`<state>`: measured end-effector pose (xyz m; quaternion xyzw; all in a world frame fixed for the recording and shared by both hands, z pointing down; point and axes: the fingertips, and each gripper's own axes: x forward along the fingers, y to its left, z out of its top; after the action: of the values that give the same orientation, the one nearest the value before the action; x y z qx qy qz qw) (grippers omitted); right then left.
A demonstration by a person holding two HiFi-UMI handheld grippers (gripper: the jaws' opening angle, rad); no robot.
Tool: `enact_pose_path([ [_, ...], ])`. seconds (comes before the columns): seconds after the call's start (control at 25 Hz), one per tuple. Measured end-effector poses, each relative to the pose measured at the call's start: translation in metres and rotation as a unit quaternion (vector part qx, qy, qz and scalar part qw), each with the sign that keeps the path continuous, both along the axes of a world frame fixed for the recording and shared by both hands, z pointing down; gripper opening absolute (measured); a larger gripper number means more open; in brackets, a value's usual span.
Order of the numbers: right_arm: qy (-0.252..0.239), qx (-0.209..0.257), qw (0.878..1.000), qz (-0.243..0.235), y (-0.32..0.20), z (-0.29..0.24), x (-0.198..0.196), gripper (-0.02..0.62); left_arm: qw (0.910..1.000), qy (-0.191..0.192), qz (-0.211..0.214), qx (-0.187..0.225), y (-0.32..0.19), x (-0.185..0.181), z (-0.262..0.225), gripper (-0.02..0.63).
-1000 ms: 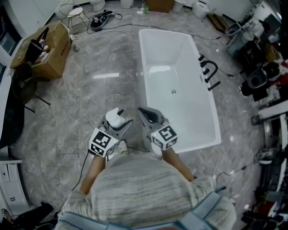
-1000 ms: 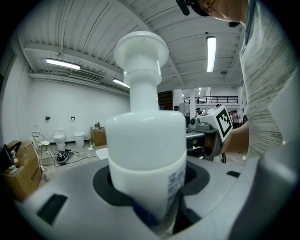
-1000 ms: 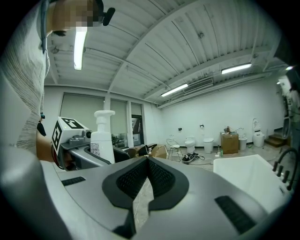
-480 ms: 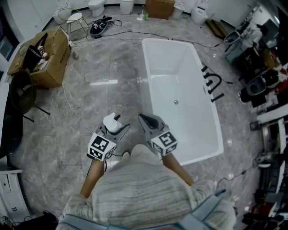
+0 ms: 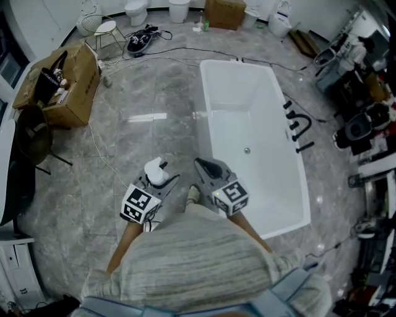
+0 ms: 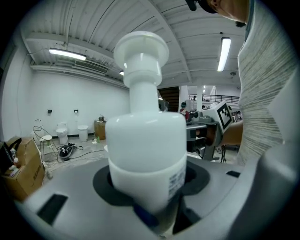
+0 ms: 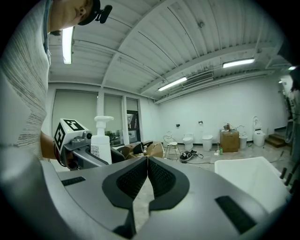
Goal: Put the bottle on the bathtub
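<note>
A white pump bottle (image 5: pixel 156 171) (image 6: pixel 145 154) (image 7: pixel 100 143) stands upright between the jaws of my left gripper (image 5: pixel 158 181), which is shut on it. In the left gripper view the bottle fills the middle, its pump head at the top. The white bathtub (image 5: pixel 291 213) (image 7: pixel 248 176) lies ahead and to the right, its near-left rim just beyond my right gripper (image 5: pixel 204 166) (image 7: pixel 147 171). That gripper is shut, its ribbed pads pressed together with nothing between them. Both grippers are held low over the marble floor, short of the tub.
Black tap fittings (image 5: pixel 296 127) lie on the floor right of the tub. A cardboard box (image 5: pixel 65 80) sits far left, with a wire stool (image 5: pixel 105 28), cables (image 5: pixel 141 38) and toilets (image 5: pixel 135 9) at the back. Equipment crowds the right edge (image 5: pixel 365 117).
The view has shifted so the tub sits a little lower and farther right in frame. Both grippers hold nearly the same pose, the bottle still in the left one.
</note>
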<state>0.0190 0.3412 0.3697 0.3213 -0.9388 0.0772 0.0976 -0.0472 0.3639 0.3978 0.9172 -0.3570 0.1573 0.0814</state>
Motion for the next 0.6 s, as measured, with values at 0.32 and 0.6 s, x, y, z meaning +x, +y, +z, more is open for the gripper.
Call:
enact_pose_path([
  [0.32,-0.027,-0.006,0.999,0.024,-0.096,-0.011,0.02,0.002,0.9996,0.016,0.022,0.008,-0.089,0.022,-0.022,0.235],
  [0.6,-0.019,-0.019,1.0,-0.006,-0.142,-0.01,0.03,0.002,0.9993,0.03,0.004,-0.023,-0.14,0.032,-0.012,0.233],
])
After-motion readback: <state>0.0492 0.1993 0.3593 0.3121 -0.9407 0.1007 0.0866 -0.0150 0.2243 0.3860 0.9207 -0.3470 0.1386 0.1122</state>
